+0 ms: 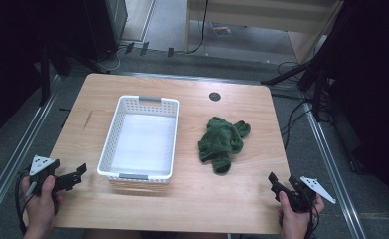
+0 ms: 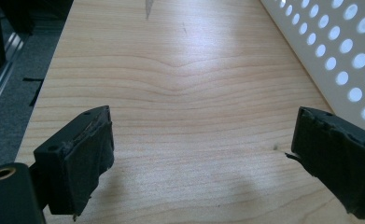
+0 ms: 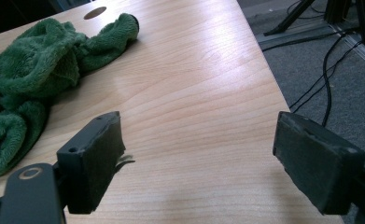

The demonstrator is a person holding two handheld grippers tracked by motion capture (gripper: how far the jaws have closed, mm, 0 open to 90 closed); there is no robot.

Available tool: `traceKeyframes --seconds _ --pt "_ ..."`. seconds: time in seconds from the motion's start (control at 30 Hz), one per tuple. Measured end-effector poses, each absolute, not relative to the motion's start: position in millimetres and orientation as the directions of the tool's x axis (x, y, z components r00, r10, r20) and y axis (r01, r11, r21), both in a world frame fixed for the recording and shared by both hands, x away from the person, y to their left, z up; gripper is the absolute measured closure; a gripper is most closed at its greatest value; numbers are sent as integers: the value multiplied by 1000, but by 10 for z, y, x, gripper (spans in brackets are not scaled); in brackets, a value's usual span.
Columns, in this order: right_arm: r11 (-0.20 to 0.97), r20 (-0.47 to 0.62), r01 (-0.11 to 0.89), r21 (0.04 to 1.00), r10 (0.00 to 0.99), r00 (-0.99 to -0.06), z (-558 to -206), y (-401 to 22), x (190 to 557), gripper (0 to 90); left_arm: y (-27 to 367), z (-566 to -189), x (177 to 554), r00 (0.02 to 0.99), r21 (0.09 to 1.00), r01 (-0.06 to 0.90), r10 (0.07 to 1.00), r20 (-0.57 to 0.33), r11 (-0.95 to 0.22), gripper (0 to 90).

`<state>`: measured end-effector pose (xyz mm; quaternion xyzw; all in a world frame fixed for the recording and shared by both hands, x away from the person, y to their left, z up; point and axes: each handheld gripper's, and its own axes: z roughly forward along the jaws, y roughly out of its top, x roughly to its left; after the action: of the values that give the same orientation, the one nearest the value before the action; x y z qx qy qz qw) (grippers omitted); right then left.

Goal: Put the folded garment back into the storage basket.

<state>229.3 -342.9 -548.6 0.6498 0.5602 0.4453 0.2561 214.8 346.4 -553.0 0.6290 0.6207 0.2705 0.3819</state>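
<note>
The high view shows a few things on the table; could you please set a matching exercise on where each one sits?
Things:
1. white basket
2. green towel
3. left gripper
4. right gripper

Places:
A. near right corner of the table
B. crumpled, right of the basket
C. near left corner of the table
D. left of centre, empty

Pairs: 1-D, 2-B, 3-C, 4-A

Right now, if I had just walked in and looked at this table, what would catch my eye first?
Probably the crumpled green towel, lying on the right half of the wooden table, bright against the pale wood. Next to it, left of the middle, sits an empty white basket with holes in its walls. At the near edge a person holds the left gripper and the right gripper, both open and holding nothing.
</note>
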Motion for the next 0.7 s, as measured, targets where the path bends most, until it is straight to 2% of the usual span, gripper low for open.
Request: traceKeyframes --seconds 0.27,0.47,0.7 --pt "-227 278 499 836 960 -29 -5484 -3419 2289 158 3460 -5530 2147 82 816 574 988 -132 62 69" --pt "-169 224 514 841 973 -47 -5462 -3378 2294 140 3462 -5531 2143 80 820 569 988 -135 66 69" --pt "-155 229 515 843 970 -83 -5313 -3268 2307 134 3464 -5529 2143 82 818 572 988 -133 62 69"
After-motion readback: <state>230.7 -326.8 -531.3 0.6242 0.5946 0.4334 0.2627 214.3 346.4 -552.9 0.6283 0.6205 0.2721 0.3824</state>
